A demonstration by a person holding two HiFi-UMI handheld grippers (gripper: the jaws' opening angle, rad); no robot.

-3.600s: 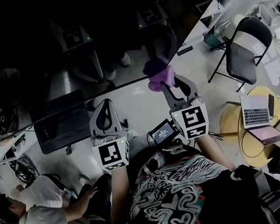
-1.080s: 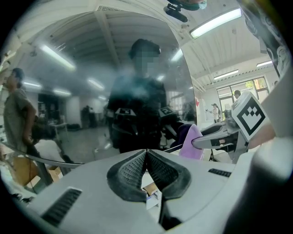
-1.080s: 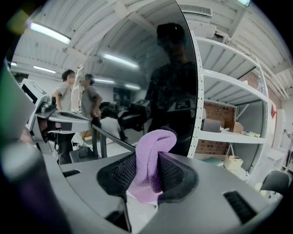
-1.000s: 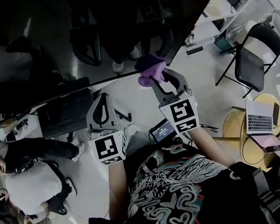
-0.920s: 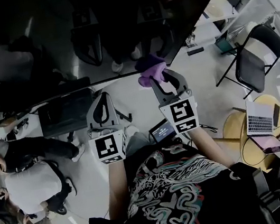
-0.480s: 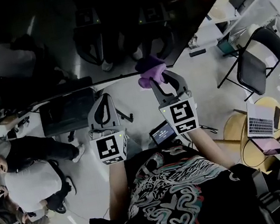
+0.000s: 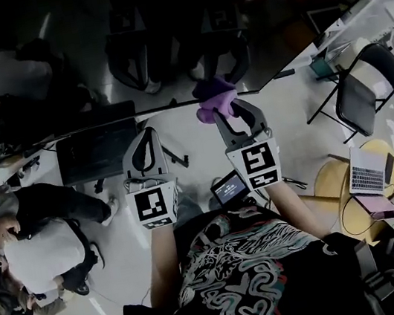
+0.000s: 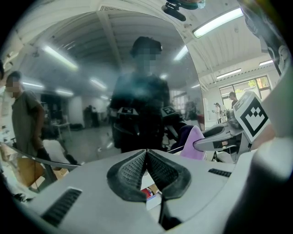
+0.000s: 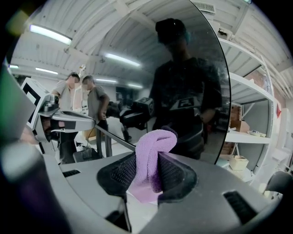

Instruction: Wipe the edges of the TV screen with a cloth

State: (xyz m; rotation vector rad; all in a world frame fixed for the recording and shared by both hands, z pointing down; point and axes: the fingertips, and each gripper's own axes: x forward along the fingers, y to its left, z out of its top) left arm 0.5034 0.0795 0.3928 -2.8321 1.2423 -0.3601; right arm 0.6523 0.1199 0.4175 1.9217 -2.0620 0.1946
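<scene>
Purple towelling, soft and light: the cloth (image 7: 215, 99) will fold and bunch under any pressure, so I judge it best held by a doubled fold with a rounded pad of it left proud of the tips. That way fabric, not plastic, meets the TV screen (image 7: 161, 38). The glass is dark, glossy and mirror-like; I take it to be fragile and easily marked, so light pressure along the border should do.

My left gripper (image 7: 147, 133) has its jaws brought together with nothing between them. Its own view shows the ribbed pads (image 8: 132, 171) meeting at the tips, pointing at the screen (image 8: 91, 105). It hangs just below the bottom edge, apart from the glass.

To its right, my right gripper (image 7: 224, 110) is clamped on the cloth. In its own view the cloth (image 9: 153, 146) stands up between the jaws as a folded loop and rises past the tips. From above, that loop sits at the screen's lower edge and seems to be touching it, with its reflection just above.
</scene>
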